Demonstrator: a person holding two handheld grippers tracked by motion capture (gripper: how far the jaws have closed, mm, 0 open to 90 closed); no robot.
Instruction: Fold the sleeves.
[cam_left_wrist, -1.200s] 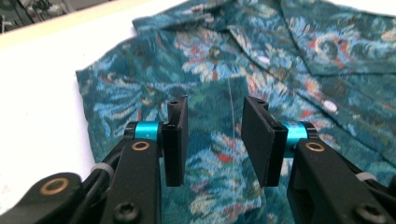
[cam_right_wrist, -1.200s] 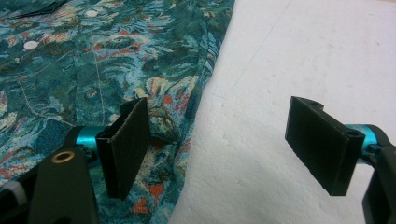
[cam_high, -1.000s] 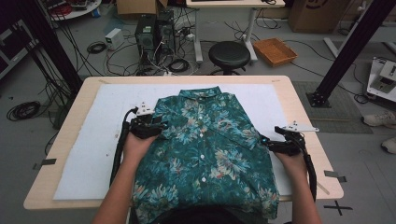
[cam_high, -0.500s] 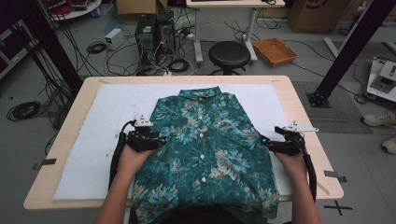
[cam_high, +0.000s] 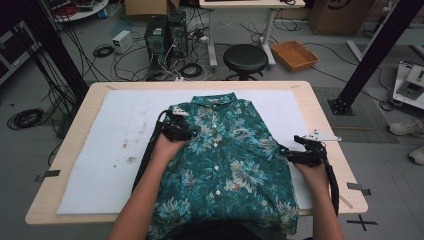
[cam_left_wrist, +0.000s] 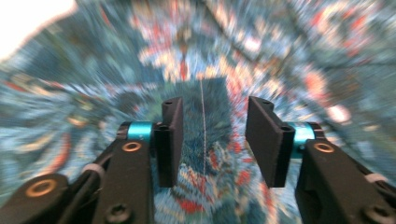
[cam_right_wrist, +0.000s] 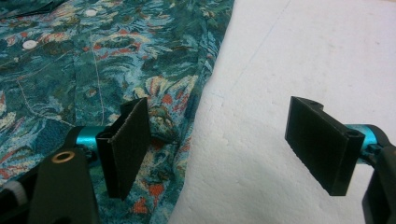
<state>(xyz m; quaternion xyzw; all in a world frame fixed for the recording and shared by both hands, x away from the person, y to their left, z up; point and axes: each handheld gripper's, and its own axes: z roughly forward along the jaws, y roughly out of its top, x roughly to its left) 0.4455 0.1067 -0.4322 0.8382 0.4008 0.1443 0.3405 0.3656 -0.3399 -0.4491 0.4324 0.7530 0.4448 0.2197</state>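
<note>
"Shirt (cam_high: 225, 155) position, please, starting from the left gripper (cam_high: 190, 132)."

"Its jaws stand apart with nothing clamped. In the left gripper view (cam_left_wrist: 212, 116) they hang low over the teal flowered cloth, with a darker stitched strip running between them. That picture is smeared, so I can't tell whether the tips brush the fabric."

"And the right gripper (cam_high: 286, 151)?"

"Wide apart, holding nothing. In the right gripper view (cam_right_wrist: 219, 109) it straddles the shirt's side edge, with one jaw over the print and the other over the white sheet (cam_right_wrist: 289, 56)."

"Now outward. How does the garment lie?"

"Flat and buttoned, front up, on the white sheet (cam_high: 120, 150) that covers the bench (cam_high: 320, 100). The collar points away from the person and the hem droops over the near edge. The long axis therefore runs from the person straight out, and both grippers come at it crosswise."

"Which hand is better placed?"

"They're placed for different jobs. From above, the left gripper sits on the cloth near the shoulder, just below the collar, so the shirt lies under it and stretches off to the right. The right gripper waits at the opposite edge about halfway down, with the body of the shirt lying to its left."

"What's your call?"

"I think a fold across the width is coming. The right one only needs to close on the hem line it already brackets. The left one has to find an edge first."
</note>
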